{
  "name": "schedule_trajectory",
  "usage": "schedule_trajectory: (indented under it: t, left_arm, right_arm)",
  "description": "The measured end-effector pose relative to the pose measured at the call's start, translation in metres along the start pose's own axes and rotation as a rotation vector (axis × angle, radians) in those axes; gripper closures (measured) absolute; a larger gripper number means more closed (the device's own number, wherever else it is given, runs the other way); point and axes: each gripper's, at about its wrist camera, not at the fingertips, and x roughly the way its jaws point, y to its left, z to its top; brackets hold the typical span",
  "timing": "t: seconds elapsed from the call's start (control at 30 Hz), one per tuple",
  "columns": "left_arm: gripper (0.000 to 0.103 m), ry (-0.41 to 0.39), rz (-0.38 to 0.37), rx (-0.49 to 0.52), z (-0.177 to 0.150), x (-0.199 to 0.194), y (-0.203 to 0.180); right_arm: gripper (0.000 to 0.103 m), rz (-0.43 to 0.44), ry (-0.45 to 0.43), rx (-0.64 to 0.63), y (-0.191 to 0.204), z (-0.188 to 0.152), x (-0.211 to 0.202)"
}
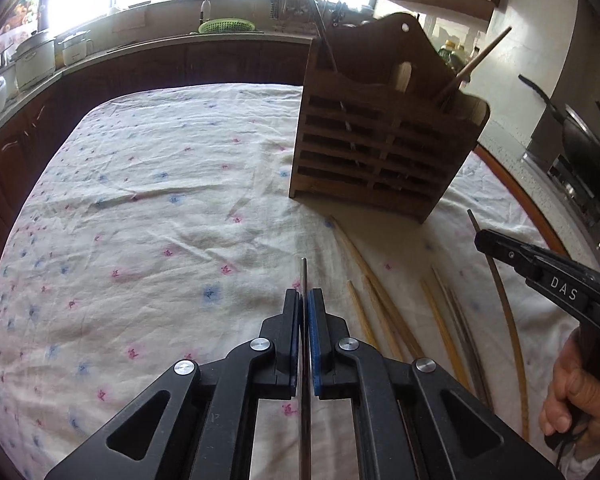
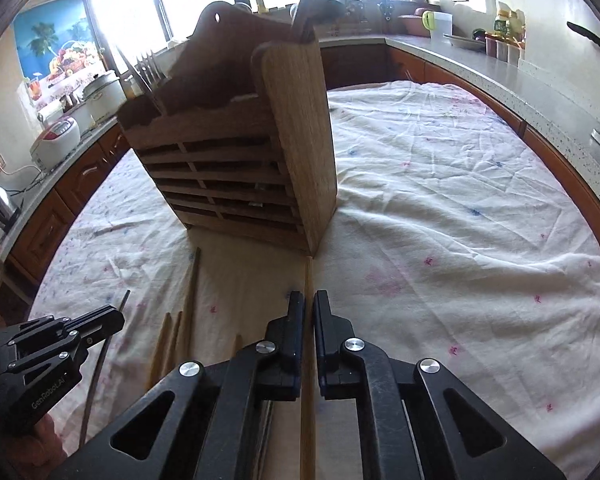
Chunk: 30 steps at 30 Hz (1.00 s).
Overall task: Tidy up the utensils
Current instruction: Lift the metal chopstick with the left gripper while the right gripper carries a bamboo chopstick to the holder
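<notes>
In the left wrist view my left gripper is shut on a thin dark metal chopstick that pokes out past the pads. A slatted wooden utensil holder stands upright on the floral cloth ahead and to the right, with handles sticking out of its top. Several wooden chopsticks lie loose on the cloth between us. My right gripper enters from the right, clamped on a long brown chopstick. The right wrist view shows the right gripper shut on that wooden chopstick, just before the holder. The left gripper is at lower left.
The cloth-covered table spreads wide to the left. Forks stand in the holder. A kitchen counter wraps around with rice cookers, a green basket, a wok and a kettle. A hand grips the right tool.
</notes>
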Motion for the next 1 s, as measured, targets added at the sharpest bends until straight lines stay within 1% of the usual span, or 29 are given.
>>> schedule_trajectory:
  t: [0.07, 0.2, 0.3, 0.5, 0.6, 0.7, 0.87, 1.0]
  left_arm:
    - [0.100, -0.035, -0.043, -0.026, 0.000, -0.021, 0.005]
    - [0.100, -0.112, -0.094, -0.068, -0.002, -0.062, 0.016]
    - [0.100, -0.169, -0.129, -0.089, -0.004, -0.092, 0.023]
    - [0.100, -0.260, -0.157, -0.088, -0.011, -0.139, 0.027]
    - [0.100, -0.286, -0.158, -0.078, -0.015, -0.152, 0.026]
    - [0.100, -0.305, -0.154, -0.070, -0.017, -0.160, 0.024]
    - [0.100, -0.324, -0.148, -0.071, -0.019, -0.165, 0.024]
    - [0.100, -0.322, -0.148, -0.075, -0.018, -0.164, 0.025]
  right_arm:
    - [0.098, 0.025, -0.036, 0.010, 0.001, 0.000, -0.018]
    - [0.098, 0.069, -0.115, 0.031, 0.001, 0.004, -0.057]
    - [0.098, 0.084, -0.182, 0.037, 0.003, 0.008, -0.086]
    - [0.098, 0.101, -0.305, 0.037, 0.006, 0.020, -0.140]
    - [0.098, 0.103, -0.355, 0.034, 0.008, 0.023, -0.159]
    - [0.098, 0.108, -0.382, 0.036, 0.008, 0.024, -0.170]
    - [0.098, 0.114, -0.398, 0.041, 0.007, 0.025, -0.175]
    - [0.098, 0.117, -0.399, 0.043, 0.006, 0.023, -0.176]
